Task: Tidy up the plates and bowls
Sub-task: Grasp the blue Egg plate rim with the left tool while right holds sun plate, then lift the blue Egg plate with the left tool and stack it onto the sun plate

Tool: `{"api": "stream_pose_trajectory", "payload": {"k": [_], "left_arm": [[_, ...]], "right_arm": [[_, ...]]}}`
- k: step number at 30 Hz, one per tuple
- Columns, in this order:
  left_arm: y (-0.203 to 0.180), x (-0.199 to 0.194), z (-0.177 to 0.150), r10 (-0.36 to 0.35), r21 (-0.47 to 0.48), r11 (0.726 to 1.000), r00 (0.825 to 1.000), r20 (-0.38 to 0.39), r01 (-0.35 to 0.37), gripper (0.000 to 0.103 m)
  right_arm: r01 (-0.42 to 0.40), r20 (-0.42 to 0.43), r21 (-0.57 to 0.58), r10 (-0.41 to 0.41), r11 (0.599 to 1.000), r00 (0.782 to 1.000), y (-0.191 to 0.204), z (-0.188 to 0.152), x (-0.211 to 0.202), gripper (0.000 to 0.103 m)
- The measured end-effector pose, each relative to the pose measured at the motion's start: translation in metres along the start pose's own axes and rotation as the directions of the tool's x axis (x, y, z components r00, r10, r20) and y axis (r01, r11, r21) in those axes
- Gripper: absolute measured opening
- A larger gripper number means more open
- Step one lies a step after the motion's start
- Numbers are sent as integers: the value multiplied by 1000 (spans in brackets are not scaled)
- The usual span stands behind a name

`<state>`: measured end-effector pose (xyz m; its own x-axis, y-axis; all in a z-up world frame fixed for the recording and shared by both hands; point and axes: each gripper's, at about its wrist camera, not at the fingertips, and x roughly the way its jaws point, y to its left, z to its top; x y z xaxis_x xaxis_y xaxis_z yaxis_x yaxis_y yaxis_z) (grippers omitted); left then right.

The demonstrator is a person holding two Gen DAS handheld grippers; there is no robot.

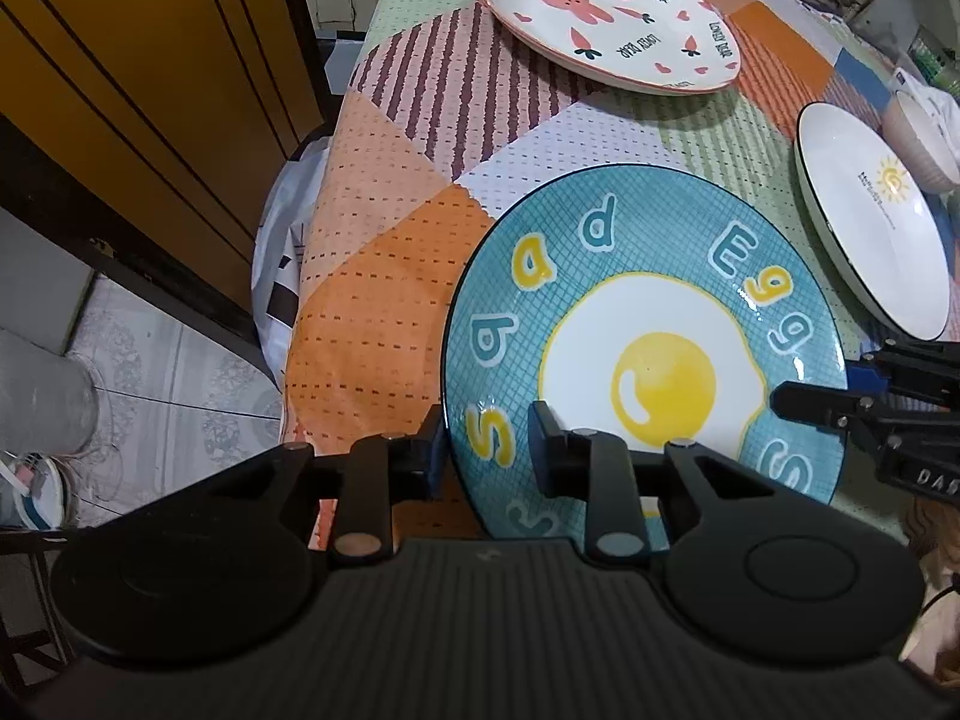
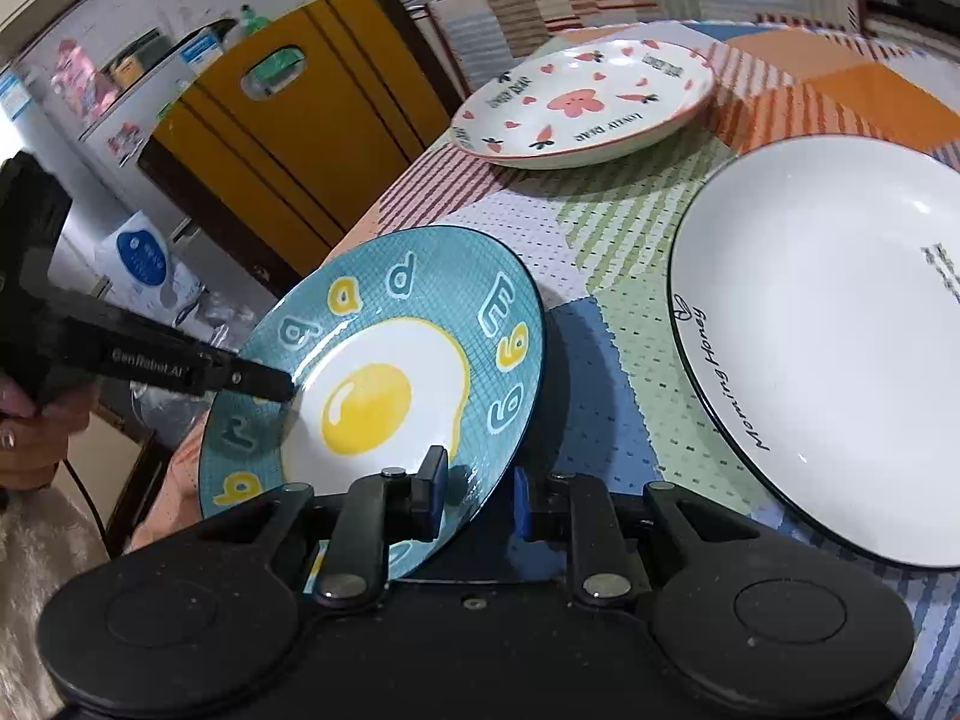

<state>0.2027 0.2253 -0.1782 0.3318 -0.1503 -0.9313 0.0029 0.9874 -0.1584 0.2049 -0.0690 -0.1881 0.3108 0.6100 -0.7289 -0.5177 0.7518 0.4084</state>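
Both grippers are on the egg plate [image 1: 648,324] right now, one at each side of its rim. The left gripper [image 1: 489,444] has its jaws drawn in narrow with the rim pinched between them: one finger [image 1: 429,450] sits under the plate's outer edge, the other finger [image 1: 549,450] lies on the blue inside, right by the letter "s". Across the plate from it, the right gripper [image 2: 477,495] does the same on the opposite edge, narrow, its blue pads clamping the rim from above and below. In the right wrist view the plate tilts, its far edge up off the tablecloth [image 2: 600,312].

Beyond the left gripper's tips, well past the egg plate, lies the pink rabbit plate [image 1: 606,18], flat on the cloth. To the right of the right gripper, near the egg plate but apart from it, rests the white plate [image 2: 828,348] with its dark rim and "Morning Honey" lettering. Just behind that one, seen from the left wrist, a bowl [image 1: 918,138] stands beside it. A hand [image 2: 30,438] grips the left gripper's handle.
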Motion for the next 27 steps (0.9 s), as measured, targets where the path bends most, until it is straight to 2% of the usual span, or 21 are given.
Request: {"api": "stream_pose_trajectory", "payload": {"k": [3, 5, 13, 19, 22, 27], "left_arm": [[-3, 0, -1, 23, 18, 1000, 1000, -1, -23, 27], [-4, -1, -1, 32, 21, 999, 999, 4, -32, 27], [-14, -22, -3, -35, 12, 999, 996, 87, 34, 26], [-29, -42, 7, -139, 8, 990, 984, 108, 139, 26], [-38, -52, 12, -190, 8, 982, 971, 142, 191, 25], [-58, -60, 28, -235, 12, 971, 957, 171, 237, 25]], "right_arm": [[10, -1, -72, -10, 997, 1000, 7, -2, -1, 27], [-12, -21, -81, 10, 997, 1000, 8, -3, -2, 26], [-15, 4, -87, 15, 996, 1000, 8, -15, -19, 26], [7, 58, -40, -5, 999, 998, 0, -19, -48, 26], [26, 89, -19, -24, 999, 996, -5, -19, -66, 26], [61, 149, 9, -62, 998, 987, -13, -16, -94, 26]]}}
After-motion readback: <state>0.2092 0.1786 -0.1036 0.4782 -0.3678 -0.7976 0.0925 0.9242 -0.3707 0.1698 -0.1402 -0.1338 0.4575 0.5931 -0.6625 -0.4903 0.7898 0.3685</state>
